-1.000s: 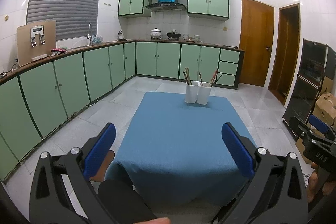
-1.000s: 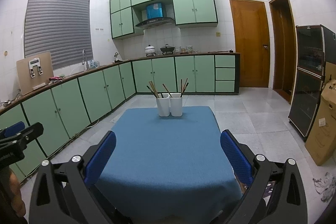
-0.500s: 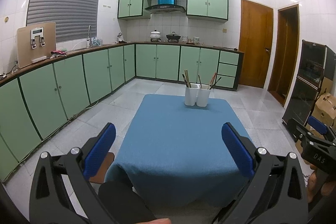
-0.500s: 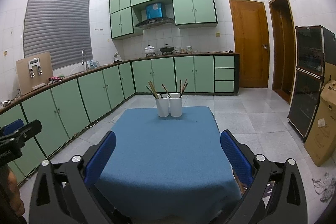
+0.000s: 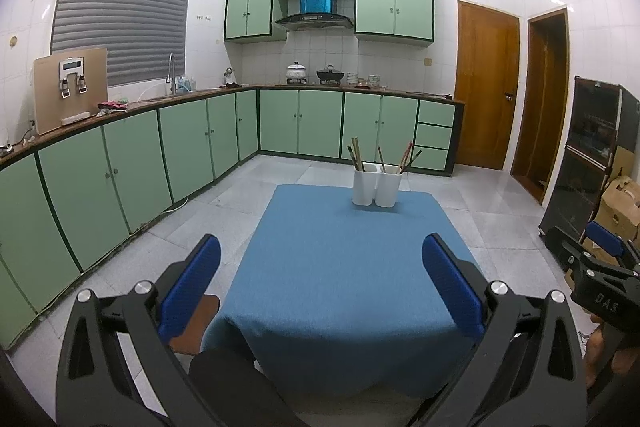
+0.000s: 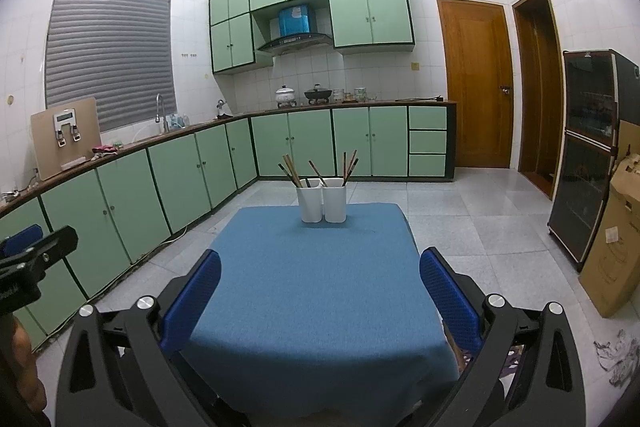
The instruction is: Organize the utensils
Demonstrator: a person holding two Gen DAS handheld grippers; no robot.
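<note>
A: Grippers, quick. What are they doing?

B: I'm holding my left gripper point(image 5: 320, 283) over the near edge of the table point(image 5: 344, 267), blue pads spread wide, nothing between them. I'm holding my right gripper point(image 6: 320, 287) the same way, jaws wide apart and empty.

A: Utensils?

B: They're sitting at the far end of the table, well apart from both grippers. Two white holders point(image 6: 322, 203) are standing upright and touching side by side on the blue tablecloth point(image 6: 312, 291). Chopsticks point(image 6: 292, 171) are sticking out of the left holder, leaning left. More sticks point(image 6: 350, 167) are leaning in the right holder; one is looking reddish in the left wrist view. One further stick is slanting near where the two holders meet, and I can't tell which holder it's in.

A: Any text?

B: I'm reading "DAS" in pale letters on my right gripper's body point(image 5: 604, 301) where it's showing at the right edge of the left wrist view. The blue box point(image 6: 295, 21) above the range hood has a white label, too small to read. The tan board point(image 5: 71, 89) on the counter has a small display, also unreadable.

A: Other stuff?

B: Green cabinets point(image 6: 192, 167) are running along the wall, a white pot point(image 6: 285, 95) and a dark wok point(image 6: 318, 93) are sitting on the stove, a cardboard box point(image 6: 612, 243) is leaning at the right, and a wooden door point(image 6: 474, 83) is standing shut.
</note>
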